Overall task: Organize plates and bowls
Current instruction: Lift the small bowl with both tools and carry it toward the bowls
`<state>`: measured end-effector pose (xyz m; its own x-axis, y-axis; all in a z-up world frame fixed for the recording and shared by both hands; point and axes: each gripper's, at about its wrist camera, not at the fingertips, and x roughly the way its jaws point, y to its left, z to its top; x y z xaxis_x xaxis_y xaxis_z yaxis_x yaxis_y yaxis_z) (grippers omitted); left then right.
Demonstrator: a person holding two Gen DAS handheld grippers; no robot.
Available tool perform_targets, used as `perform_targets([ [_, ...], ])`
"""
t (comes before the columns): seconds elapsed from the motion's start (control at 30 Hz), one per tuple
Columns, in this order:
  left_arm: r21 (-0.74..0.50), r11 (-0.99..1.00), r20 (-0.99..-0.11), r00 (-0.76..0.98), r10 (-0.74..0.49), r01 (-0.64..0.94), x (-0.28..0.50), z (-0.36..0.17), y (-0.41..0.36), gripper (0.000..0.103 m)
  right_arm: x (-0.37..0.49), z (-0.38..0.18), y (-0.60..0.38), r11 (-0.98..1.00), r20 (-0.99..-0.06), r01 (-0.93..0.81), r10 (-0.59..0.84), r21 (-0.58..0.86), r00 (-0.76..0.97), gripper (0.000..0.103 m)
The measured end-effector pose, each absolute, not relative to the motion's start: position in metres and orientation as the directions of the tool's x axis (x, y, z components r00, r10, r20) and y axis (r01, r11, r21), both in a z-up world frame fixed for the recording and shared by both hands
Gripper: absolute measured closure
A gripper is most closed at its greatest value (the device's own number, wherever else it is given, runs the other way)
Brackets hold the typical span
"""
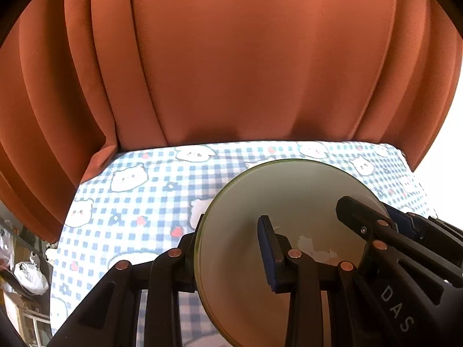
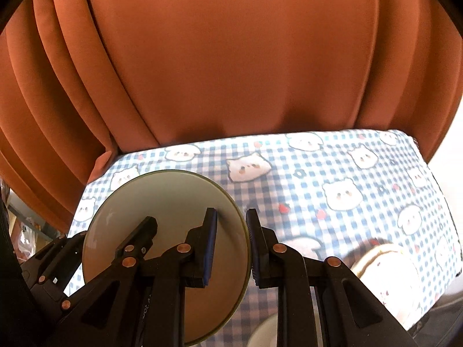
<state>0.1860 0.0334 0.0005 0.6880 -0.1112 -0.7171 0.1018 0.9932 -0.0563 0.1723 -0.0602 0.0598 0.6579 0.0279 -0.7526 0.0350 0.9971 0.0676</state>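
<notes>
Orange curtains [image 1: 260,57] hang behind a worktop [image 1: 150,190] under a blue checked cloth. Above it both claws carry one pale green plate [image 1: 289,202] edge-on: the left claw [image 1: 231,248] pinches its left rim, the right claw [image 2: 231,245] its right rim. It looks stiff, glazed, slippery and breakable, so rim grips on opposite sides suit it. Only the right view shows white dishes [image 2: 385,274] at the worktop's near right.

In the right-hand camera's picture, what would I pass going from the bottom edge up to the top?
Right gripper clamped on the rim of the pale green plate → blue checked tablecloth with bear faces → orange curtain.
</notes>
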Motion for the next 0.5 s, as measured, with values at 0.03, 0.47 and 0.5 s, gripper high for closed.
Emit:
perform_targets([
  [0.03, -0.059, 0.993, -0.718, 0.686, -0.116, 0.106, 0.181, 0.001, 0.030, 0.071, 0.167, 0.060, -0.063, 0.997, -0.753, 0.040, 0.025, 0.068, 0.657, 0.079],
  [0.47, -0.049, 0.994, -0.729, 0.676, -0.105, 0.102, 0.131, 0.003, -0.016, 0.071, 0.113, 0.063, -0.104, 0.995, -0.757, 0.026, 0.054, 0.093, 0.651, 0.079],
  [0.5, -0.045, 0.994, -0.729, 0.677, -0.101, 0.100, 0.129, 0.002, -0.019, 0.071, 0.110, 0.063, -0.108, 0.995, -0.758, 0.021, 0.057, 0.093, 0.650, 0.079],
])
